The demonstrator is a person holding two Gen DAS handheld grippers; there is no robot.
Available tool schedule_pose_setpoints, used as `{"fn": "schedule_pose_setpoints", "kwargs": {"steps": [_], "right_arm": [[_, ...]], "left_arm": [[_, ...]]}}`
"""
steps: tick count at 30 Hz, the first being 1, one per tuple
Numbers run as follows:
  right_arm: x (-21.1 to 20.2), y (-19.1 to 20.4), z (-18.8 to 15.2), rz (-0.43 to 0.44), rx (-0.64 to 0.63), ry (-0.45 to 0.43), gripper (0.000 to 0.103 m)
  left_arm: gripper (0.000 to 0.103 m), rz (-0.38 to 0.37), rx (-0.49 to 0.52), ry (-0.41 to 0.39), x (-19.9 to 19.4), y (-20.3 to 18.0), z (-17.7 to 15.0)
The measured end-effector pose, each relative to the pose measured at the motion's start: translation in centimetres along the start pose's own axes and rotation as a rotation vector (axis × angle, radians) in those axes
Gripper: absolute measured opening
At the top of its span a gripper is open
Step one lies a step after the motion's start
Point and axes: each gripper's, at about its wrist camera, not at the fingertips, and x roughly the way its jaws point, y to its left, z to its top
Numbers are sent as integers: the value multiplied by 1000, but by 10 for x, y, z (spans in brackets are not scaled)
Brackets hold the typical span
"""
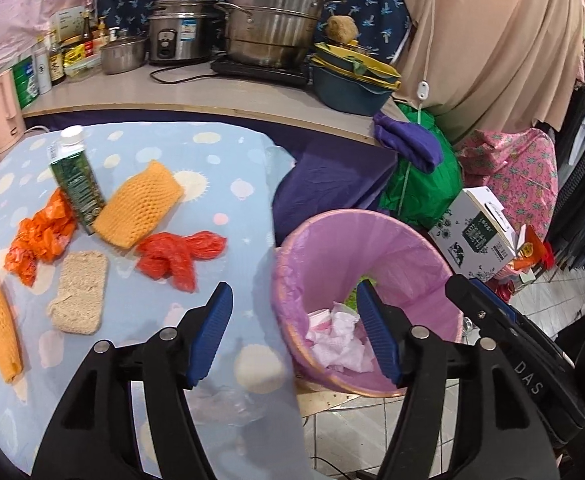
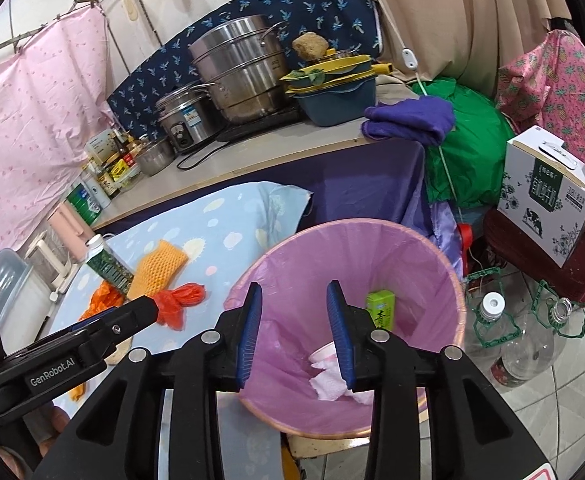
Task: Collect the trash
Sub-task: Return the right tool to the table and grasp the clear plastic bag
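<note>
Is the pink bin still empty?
No, the bin already holds crumpled tissue and a small green carton.

The mouth of the trash bin (image 2: 424, 256) stood open from above, with only crumpled tissue (image 2: 328, 384) and a green box (image 2: 380, 308) low inside. Left, trash crowded the far tablecloth (image 1: 220, 160); its near strip lay bare.

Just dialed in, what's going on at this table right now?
Trash collection is mid-way. Both grippers, left and right, hang open and empty over the pink-lined round trash bin, which already holds crumpled white tissue and a small green box. Still on the blue spotted tablecloth: a red plastic bag, orange foam nets and a green carton.
</note>
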Motion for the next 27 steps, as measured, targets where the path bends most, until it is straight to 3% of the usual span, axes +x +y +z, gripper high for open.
{"fn": "schedule_pose_setpoints", "kwargs": {"steps": [7,19,27], "right_arm": [[7,34,-14,56,-50,40,39],[32,95,-61,143,-135,157,53],[54,124,-93,167,-190,239,57]], "left_arm": [[69,105,-53,-9,-18,50,-15],[70,276,-222,11,-47,149,-46],[83,367,-271,31,-58,197,-69]]}}
